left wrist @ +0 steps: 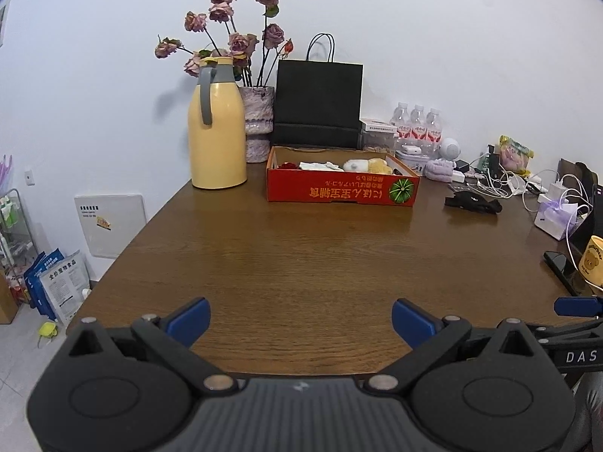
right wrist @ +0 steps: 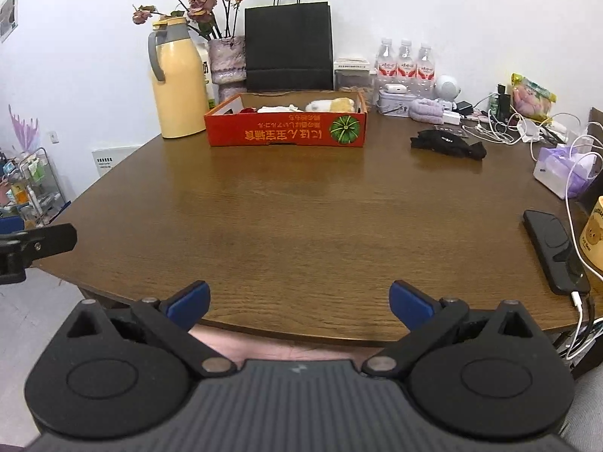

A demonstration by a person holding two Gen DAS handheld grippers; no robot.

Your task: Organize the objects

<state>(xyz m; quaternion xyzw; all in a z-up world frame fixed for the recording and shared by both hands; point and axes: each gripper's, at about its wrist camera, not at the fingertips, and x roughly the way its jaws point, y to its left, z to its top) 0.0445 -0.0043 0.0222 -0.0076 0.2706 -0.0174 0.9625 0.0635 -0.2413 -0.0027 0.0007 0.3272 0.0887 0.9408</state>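
A red cardboard box stands at the far side of the brown table; it holds white, yellow and red soft items. A black folded cloth item lies on the table right of the box. My left gripper is open and empty above the table's near edge. My right gripper is open and empty above the near edge too. Both are far from the box.
A yellow thermos jug, a vase of dried roses, a black paper bag and water bottles stand at the back. Cables, a tissue box, a phone and a yellow mug crowd the right side.
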